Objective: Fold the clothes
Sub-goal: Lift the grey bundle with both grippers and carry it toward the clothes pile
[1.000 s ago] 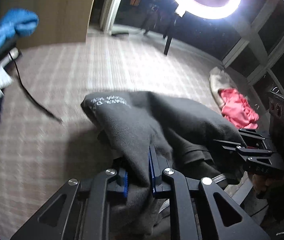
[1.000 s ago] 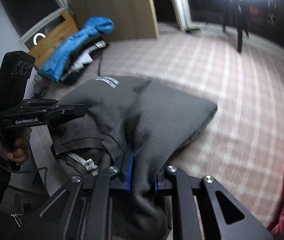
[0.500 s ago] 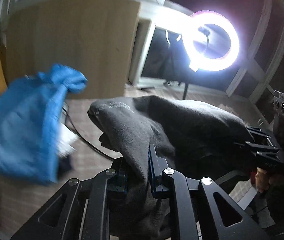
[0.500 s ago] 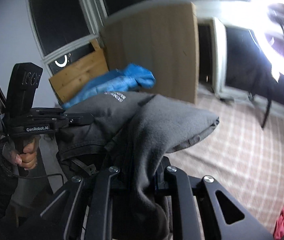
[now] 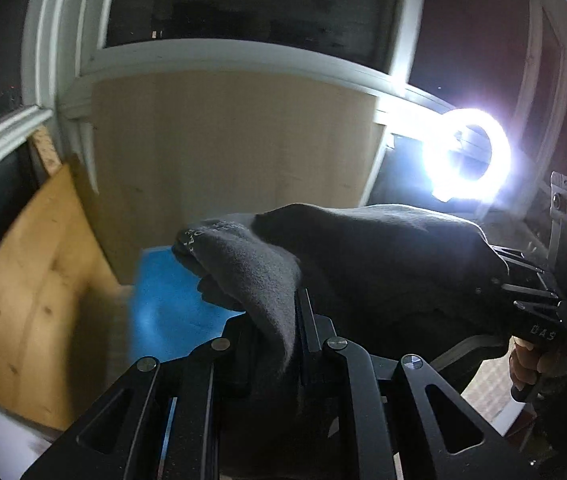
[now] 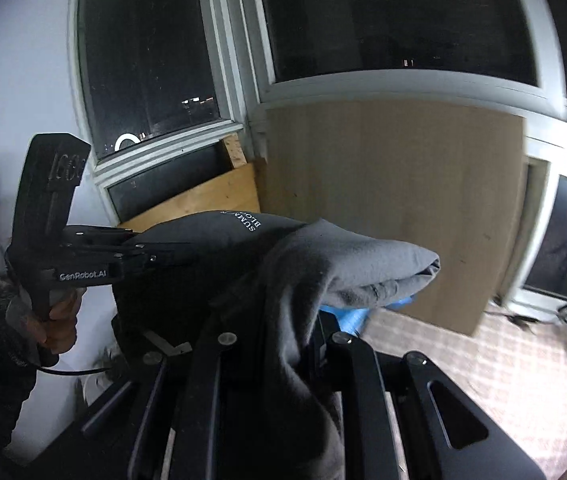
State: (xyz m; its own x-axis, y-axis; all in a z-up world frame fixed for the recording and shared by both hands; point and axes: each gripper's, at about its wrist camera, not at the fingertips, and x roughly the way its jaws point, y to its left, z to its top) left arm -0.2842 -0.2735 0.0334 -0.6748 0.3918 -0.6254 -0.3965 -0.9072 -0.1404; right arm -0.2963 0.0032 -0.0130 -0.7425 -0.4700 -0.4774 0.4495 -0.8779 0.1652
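Grey garment [image 5: 383,264] is up in the air, bunched and hanging between both grippers, white lettering showing on one fold. Left gripper [image 5: 273,320] has its fingers pinched narrow on a thick wad of the fabric; right gripper [image 6: 283,332] is clamped on another wad the same way. Blue clothing [image 5: 167,304] sits blurry behind, ring light [image 5: 467,156] glaring off to the side.

Grey garment [image 6: 323,264] between right gripper [image 6: 287,344] jaws
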